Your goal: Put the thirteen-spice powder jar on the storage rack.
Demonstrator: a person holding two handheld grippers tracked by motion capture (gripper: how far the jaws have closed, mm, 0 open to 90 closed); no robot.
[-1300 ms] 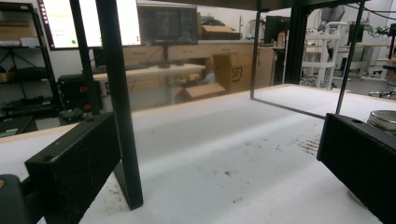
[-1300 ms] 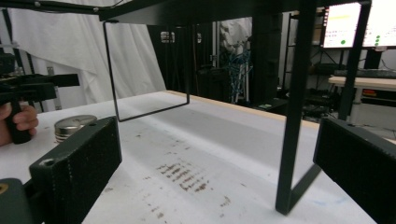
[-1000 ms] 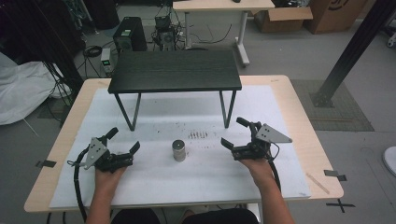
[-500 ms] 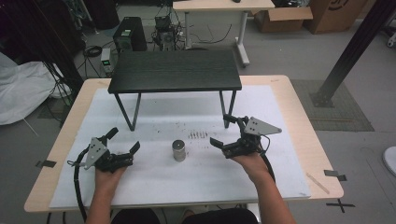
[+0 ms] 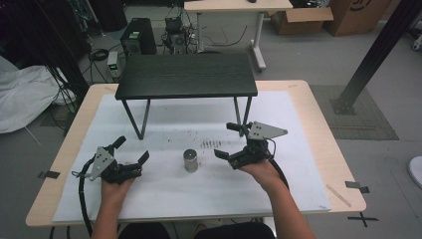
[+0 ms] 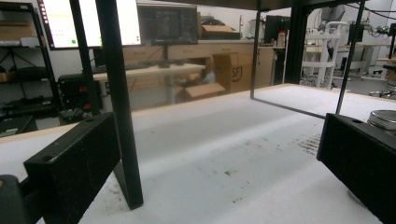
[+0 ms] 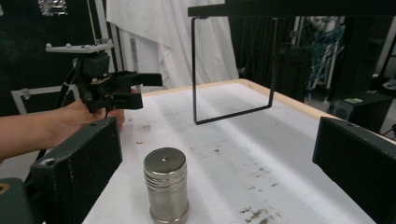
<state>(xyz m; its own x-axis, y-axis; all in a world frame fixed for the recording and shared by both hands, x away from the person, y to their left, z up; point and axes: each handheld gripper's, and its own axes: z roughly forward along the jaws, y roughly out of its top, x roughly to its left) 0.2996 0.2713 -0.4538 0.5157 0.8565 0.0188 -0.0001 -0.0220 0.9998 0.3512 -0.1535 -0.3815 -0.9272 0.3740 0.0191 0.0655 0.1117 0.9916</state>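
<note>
Between my two grippers the metal cylinder (image 5: 190,160) stands upright on the tabletop (image 5: 298,164); my right gripper (image 5: 233,141) faces it, jaws apart to straddle it, left gripper (image 5: 132,148) parked, jaws apart.

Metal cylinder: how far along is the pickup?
Done: nothing yet; the metal cylinder stands upright on the white mat, untouched. In hand: the right claw, jaws open, faces it from the side, apart from it. The left claw is open too. Left: close in, grip, lift.
</note>
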